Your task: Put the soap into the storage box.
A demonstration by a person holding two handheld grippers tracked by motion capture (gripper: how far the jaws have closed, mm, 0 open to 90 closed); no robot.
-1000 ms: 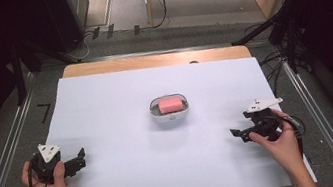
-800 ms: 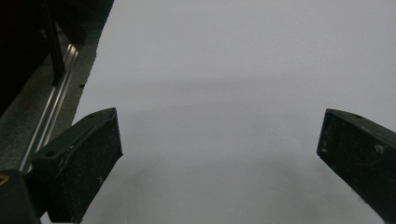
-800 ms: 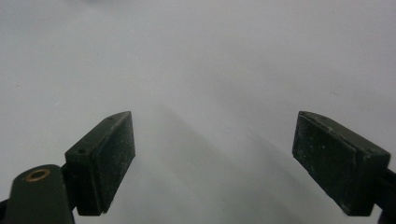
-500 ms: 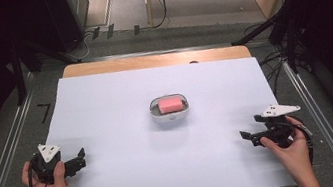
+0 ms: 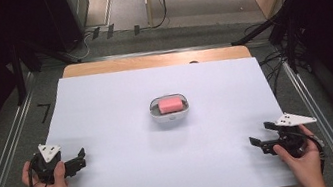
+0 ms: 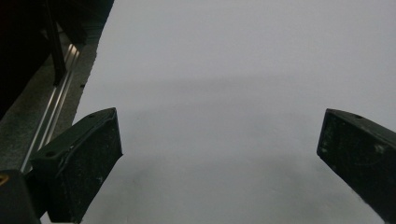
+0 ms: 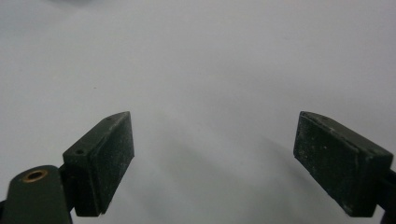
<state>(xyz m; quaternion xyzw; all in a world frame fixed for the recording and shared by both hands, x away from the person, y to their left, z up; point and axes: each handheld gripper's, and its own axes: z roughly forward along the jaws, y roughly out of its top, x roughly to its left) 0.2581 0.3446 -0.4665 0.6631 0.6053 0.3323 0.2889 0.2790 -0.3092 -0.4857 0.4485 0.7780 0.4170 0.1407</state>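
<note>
A small white dish [image 5: 156,115] sits in the middle of the white table sheet [image 5: 106,108], and a pink block [image 5: 170,104] lies in it. My left gripper [image 5: 81,158] rests near the front left corner, held in a hand, its jaws pointing right. In the left gripper view the gripper [image 6: 219,154] stands open over bare sheet. My right gripper [image 5: 259,141] is near the front right edge, jaws pointing left. In the right gripper view the gripper [image 7: 215,154] is open with nothing between its jaws. Both grippers are far from the dish.
The sheet covers a wooden table whose far edge [image 5: 154,60] shows. Metal rails [image 5: 3,160] run along both sides of the table. Dark stands and cables [image 5: 277,40] stand at the right and back, on the floor.
The right hand has drawn its gripper back toward the front right edge and lowered it. The left gripper has stayed where it was.
</note>
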